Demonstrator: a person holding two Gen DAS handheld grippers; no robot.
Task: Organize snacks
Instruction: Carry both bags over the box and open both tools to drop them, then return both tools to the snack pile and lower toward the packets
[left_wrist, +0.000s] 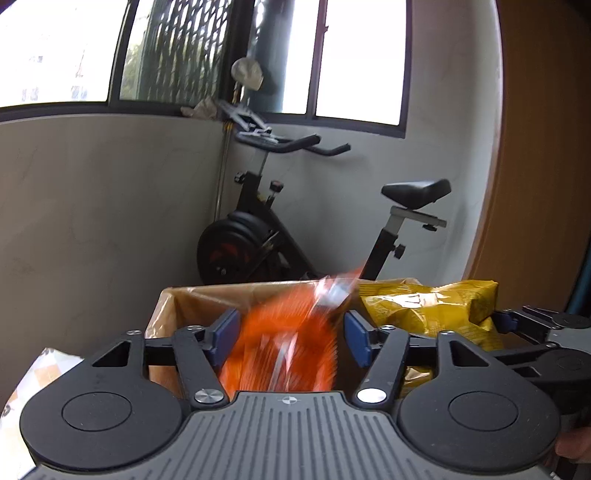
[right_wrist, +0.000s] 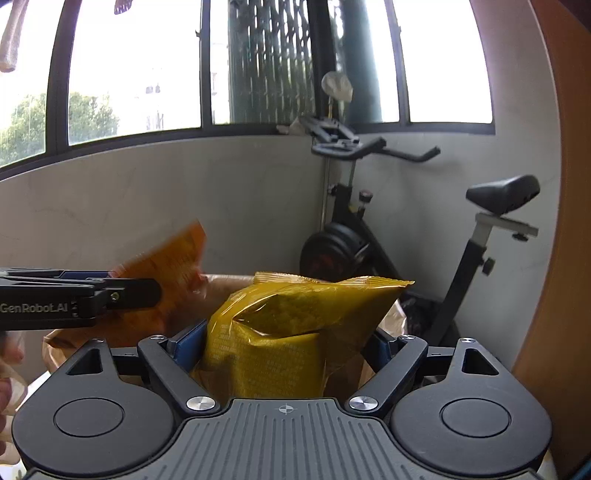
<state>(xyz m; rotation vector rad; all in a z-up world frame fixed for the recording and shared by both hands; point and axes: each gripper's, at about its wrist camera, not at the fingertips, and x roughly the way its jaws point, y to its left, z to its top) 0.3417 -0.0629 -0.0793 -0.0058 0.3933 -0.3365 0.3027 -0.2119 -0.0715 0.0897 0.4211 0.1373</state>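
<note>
**Two snack bags over a cardboard box**

Looking along my left gripper (left_wrist: 290, 338), I see an orange bag (left_wrist: 280, 347) between its blue pads (left_wrist: 226, 334). The bag is smeared with motion blur, and a gap shows on each side of it, so the jaws stand wide and I cannot tell whether either pad touches it. The bag sits over the open top of a brown box (left_wrist: 192, 295), its crimped top edge tilted up to the right.

Just to the right in that view is a yellow bag (left_wrist: 428, 310), with my right gripper (left_wrist: 535, 325) reaching in from the right edge.

From the right wrist, my right gripper (right_wrist: 284, 347) has its jaws closed on the yellow bag (right_wrist: 291, 332), which fills the space between them and stands puffed and upright above the box (right_wrist: 221, 284). My left gripper (right_wrist: 122, 295) crosses in from the left, side on, with the orange bag (right_wrist: 170, 258) beside its fingers.

Behind the box stands a black exercise bike (left_wrist: 295, 229) in a grey-walled corner, under dark-framed windows (left_wrist: 221, 55).
</note>
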